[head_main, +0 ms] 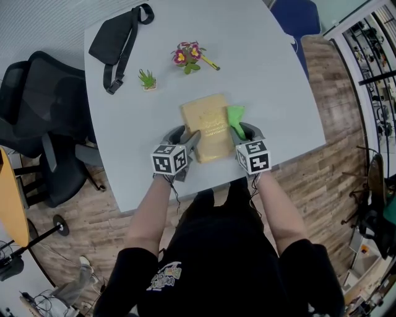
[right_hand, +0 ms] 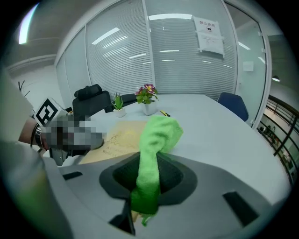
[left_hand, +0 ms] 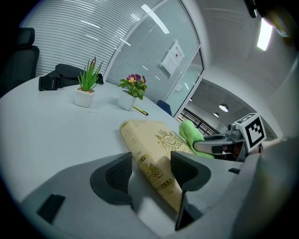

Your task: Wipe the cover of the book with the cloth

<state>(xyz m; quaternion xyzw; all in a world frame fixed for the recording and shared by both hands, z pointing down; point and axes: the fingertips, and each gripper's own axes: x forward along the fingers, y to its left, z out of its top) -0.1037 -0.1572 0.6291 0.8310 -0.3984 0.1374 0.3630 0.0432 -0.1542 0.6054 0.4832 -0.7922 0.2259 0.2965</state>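
Pale grey table [head_main: 266,74] fills the middle of the head view, with wood flooring [head_main: 334,167] around it, a black office chair [head_main: 43,124] at its left side and a blue chair [head_main: 297,18] at the far edge; behind it the right gripper view shows a glass partition with blinds [right_hand: 177,51]. At the far part of the table lie a black sling bag [head_main: 114,37], a small green plant [head_main: 147,79] in a white pot, a flowering plant [head_main: 187,56] and a yellow pencil [head_main: 209,62] just beside the flowers. Near the person's edge the book [head_main: 209,127] lies flat, gold cover up. The left gripper [head_main: 187,139] sits at the book's left side: in its own view the jaws stand apart with the book's near corner and spine between them, one jaw over the cover, the other beside the spine with a strip of table showing in the gap, so nothing is clamped. The right gripper [head_main: 242,133] is at the book's right side, its jaws closed tight on the green cloth [head_main: 236,115]; the cloth's free end sticks out forward, bunched at the book's far right corner and touching the edge of the cover
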